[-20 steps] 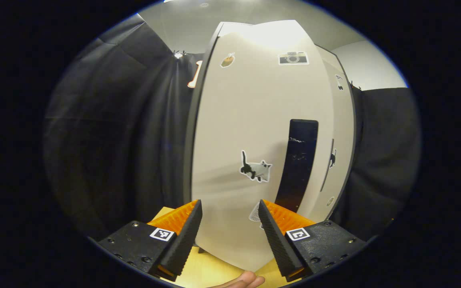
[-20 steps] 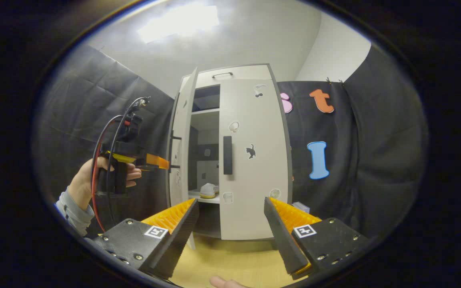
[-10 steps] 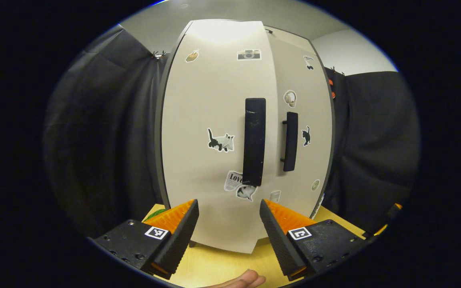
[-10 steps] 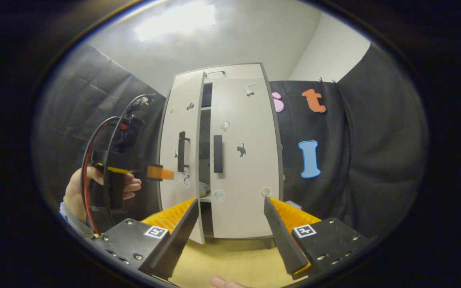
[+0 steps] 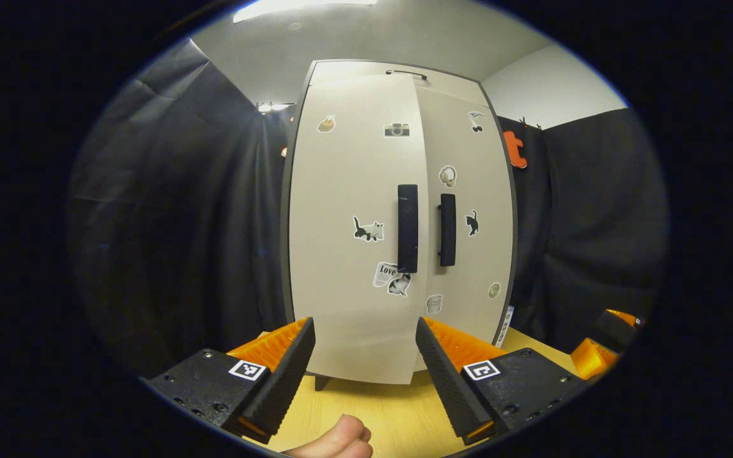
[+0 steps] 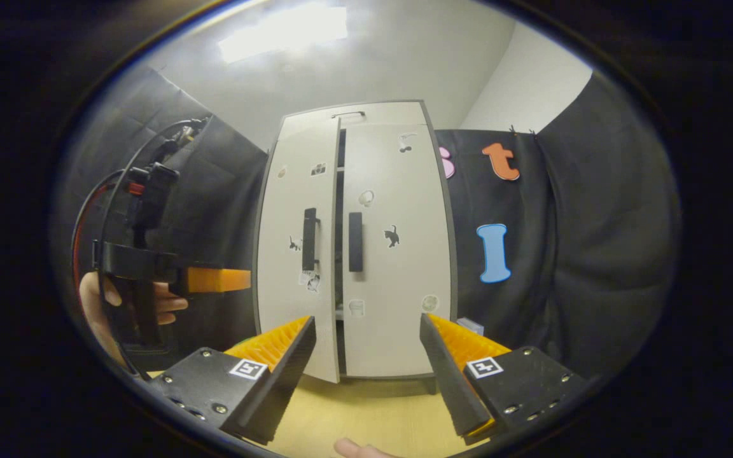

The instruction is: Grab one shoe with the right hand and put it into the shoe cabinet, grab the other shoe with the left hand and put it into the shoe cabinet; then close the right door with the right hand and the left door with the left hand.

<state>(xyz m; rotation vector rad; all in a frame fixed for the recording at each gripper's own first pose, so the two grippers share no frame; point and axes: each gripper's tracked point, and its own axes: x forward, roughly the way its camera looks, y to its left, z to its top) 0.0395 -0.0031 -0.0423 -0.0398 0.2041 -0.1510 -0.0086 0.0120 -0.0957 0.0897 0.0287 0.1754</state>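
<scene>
Cabinet [image 6: 354,242] stands in the middle, on a wooden floor [image 6: 373,413]. To its left, a hand [image 6: 102,305] holds the left gripper [image 5: 364,359], its fingers wide apart and holding nothing. The left door [image 6: 296,254] is almost shut (a thin dark gap stays beside it). The right door [image 6: 395,254] is closed. In front of the cabinet, the right gripper [image 6: 366,356] is spread apart and empty too. The shoes are hidden behind the doors.
</scene>
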